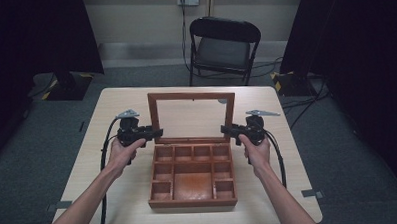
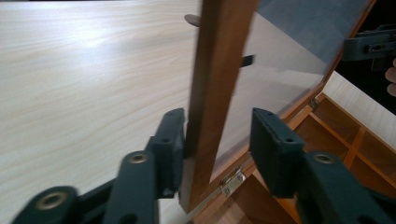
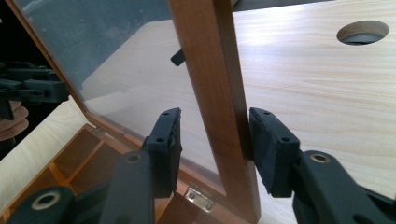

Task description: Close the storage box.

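Box (image 1: pixel 192 179): wooden, open, sitting mid-table on the near half, its front edge just short of the near table edge. Compartments run along the back and down both sides, with one big well in the middle.
Lid (image 1: pixel 191 117): up on its hinges, standing close to upright at the back of the box, a glass pane in a wooden frame; the table top reads straight through the glass.
Left tongs (image 2: pixel 215 147): at the lid's left frame post, down low near the hinge. Jaws apart here: the outer pad sits right against the wood, the inner pad stands clear on the glass side with a visible gap. No clamp.
Right tongs (image 3: pixel 214 149): mirror picture on the right frame post, again low by a hinge. The outer pad touches the post, the inner pad hangs off the glass. Whether it truly bites, I cannot tell; it looks loose.
Hands: left hand (image 1: pixel 122 152) and right hand (image 1: pixel 255 149) flank the box, forearms coming in from the near edge.
Table (image 1: pixel 111 102): pale wood, bare strips left and right of the box, a wide bare band behind the lid, plenty of room there. A round cable hole (image 3: pixel 362 32) shows in the top beyond the right post.
Beyond the far edge: a black chair (image 1: pixel 225 46), well apart from the table.
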